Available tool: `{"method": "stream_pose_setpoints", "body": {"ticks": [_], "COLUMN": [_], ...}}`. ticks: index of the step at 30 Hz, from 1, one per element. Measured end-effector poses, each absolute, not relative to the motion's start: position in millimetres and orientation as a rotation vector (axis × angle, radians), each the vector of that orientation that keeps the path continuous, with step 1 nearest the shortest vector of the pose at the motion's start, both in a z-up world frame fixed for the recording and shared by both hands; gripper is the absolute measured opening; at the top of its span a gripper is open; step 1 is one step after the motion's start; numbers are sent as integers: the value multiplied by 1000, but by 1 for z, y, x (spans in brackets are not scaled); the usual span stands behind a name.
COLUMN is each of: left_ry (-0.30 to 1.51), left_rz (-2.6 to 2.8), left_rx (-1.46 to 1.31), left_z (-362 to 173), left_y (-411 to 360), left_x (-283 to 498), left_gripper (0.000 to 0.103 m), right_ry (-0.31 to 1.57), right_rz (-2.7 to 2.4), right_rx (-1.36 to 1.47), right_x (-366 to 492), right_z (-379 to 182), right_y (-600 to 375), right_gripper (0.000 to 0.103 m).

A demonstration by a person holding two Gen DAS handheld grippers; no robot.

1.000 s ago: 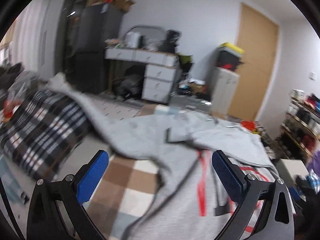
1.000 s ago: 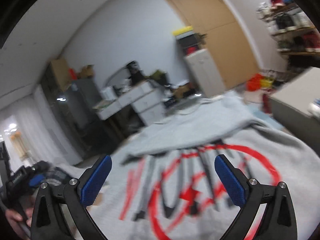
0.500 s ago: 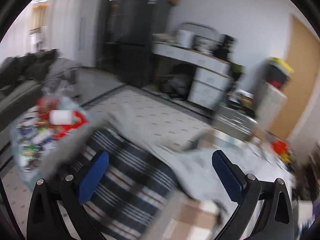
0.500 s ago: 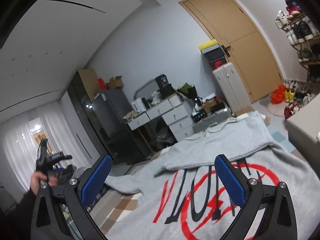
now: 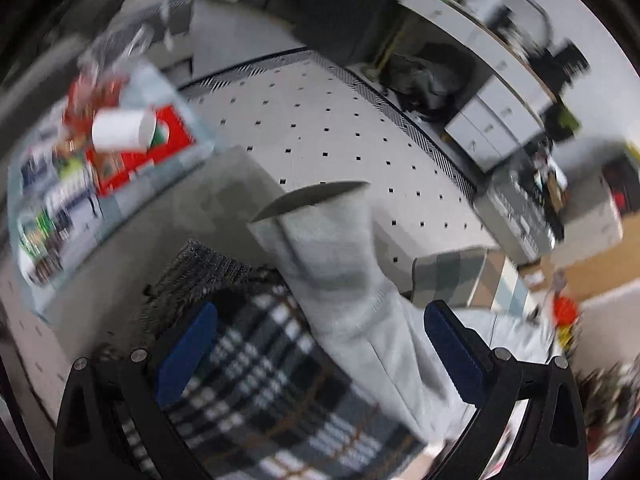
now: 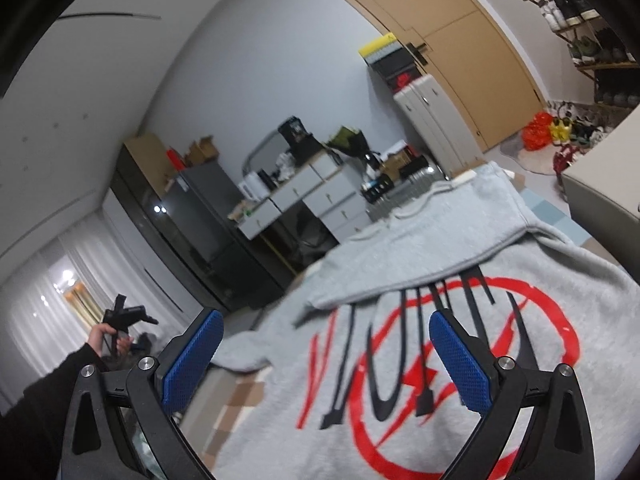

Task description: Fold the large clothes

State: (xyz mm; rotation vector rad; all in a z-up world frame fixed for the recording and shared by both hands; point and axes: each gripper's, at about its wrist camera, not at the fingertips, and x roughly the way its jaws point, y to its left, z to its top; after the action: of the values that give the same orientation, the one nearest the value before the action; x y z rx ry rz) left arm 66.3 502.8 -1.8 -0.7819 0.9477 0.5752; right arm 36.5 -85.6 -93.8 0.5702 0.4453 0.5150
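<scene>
A grey hoodie (image 6: 460, 264) with a red and black print lies spread on a checked surface in the right wrist view, hood folded down over its back. My right gripper (image 6: 320, 364) hovers open above the print, holding nothing. In the left wrist view one grey sleeve (image 5: 340, 264) of the hoodie stretches out over a plaid blanket (image 5: 256, 392), cuff pointing away. My left gripper (image 5: 316, 360) is open above that sleeve, its blue pads on either side, apart from the cloth. A hand (image 6: 108, 340) holds the left gripper at the far left of the right wrist view.
A low table (image 5: 100, 152) cluttered with a white cup and packets stands left of the sleeve. A dotted rug (image 5: 340, 128) covers the floor beyond. A desk with drawers (image 6: 308, 196), a dark fridge (image 6: 192, 216), a white cabinet (image 6: 432, 120) and a shoe rack (image 6: 580, 20) line the walls.
My left gripper has swung left and tipped down, from the hoodie's body out over the sleeve and plaid blanket. The right gripper stays open over the print, rolled slightly.
</scene>
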Motion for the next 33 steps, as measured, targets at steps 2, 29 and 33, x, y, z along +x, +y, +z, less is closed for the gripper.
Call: {"method": "stream_pose_setpoints", "body": {"ticks": [2, 29, 33], "left_ry": [916, 768, 725], "left_rz": [553, 615, 596], "left_rx": [-857, -829, -805], "left_z": [-9, 3, 18], "left_y": [504, 511, 505], "left_x": [64, 65, 63], "left_gripper": [101, 4, 4], "right_ry": [470, 560, 543], "right_rz": [518, 560, 567], "right_rx": [583, 640, 660], "right_x": [42, 44, 41], "right_z": [-100, -107, -104], "right_y": [-84, -74, -79], "right_gripper": [103, 103, 103]}}
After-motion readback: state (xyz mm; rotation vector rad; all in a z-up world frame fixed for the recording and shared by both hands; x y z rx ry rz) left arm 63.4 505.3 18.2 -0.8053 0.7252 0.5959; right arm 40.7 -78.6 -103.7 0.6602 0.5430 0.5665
